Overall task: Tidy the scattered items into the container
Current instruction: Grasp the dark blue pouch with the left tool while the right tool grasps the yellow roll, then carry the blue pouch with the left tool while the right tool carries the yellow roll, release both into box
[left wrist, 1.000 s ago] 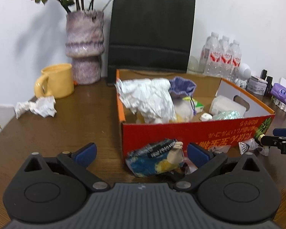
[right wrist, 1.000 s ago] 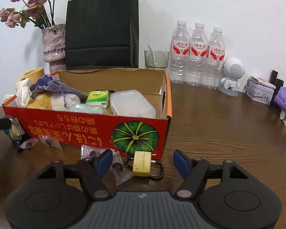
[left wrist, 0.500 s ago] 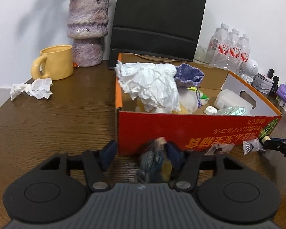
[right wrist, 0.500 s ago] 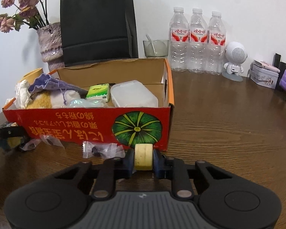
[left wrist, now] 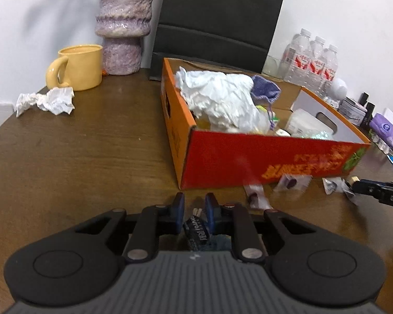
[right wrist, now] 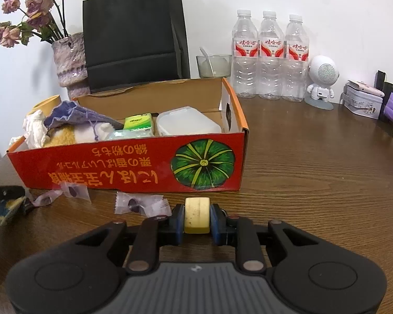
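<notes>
Right wrist: candy wrappers (right wrist: 141, 205) fronting box (right wrist: 133, 172), bottles (right wrist: 269, 55) behind

A box (right wrist: 133, 172) is set on the surface (right wrist: 314, 178), with a tissue pack (right wrist: 138, 123) and a lidded tub (right wrist: 186, 125) lying in it. Three bottles (right wrist: 269, 57) are lined up behind it to the right, and a bag (right wrist: 133, 34) stands directly behind it. Wrapped sweets (right wrist: 141, 204) are scattered just before its front wall. A mug (left wrist: 78, 66) and crumpled paper (left wrist: 45, 100) are placed to its left.
</notes>
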